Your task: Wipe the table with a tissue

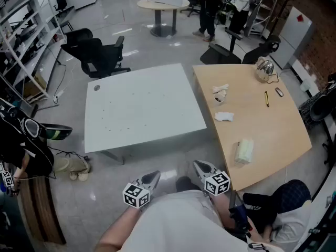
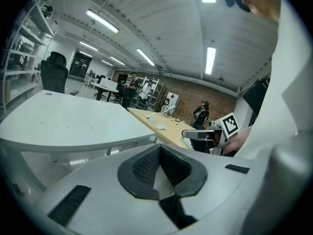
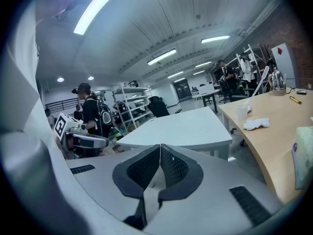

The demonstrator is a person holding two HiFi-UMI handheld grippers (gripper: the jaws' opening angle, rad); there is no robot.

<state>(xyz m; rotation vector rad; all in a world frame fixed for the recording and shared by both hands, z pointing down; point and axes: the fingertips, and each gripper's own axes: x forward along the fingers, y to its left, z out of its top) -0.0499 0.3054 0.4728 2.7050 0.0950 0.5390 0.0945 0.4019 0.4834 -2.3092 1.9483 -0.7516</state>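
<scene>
A crumpled white tissue (image 1: 224, 116) lies on the wooden table (image 1: 273, 130) at the right, beside a cup stuffed with tissue (image 1: 219, 94) and a pale tissue pack (image 1: 244, 151) near the front edge. The white table (image 1: 142, 109) stands in the middle with small specks on it. Both grippers hover low in front of the tables, over the floor. My left gripper (image 1: 152, 176) is shut with nothing held, its pads together (image 2: 159, 151). My right gripper (image 1: 200, 166) is also shut and empty (image 3: 160, 150). The right gripper view shows the tissue (image 3: 257, 124) and the pack (image 3: 304, 155).
A kettle (image 1: 265, 70), a pen (image 1: 266, 98) and a small dark item sit on the wooden table's far side. Black office chairs (image 1: 97, 54) stand behind the white table. A round table (image 1: 163, 4) and people are further back, with shelving along the left wall.
</scene>
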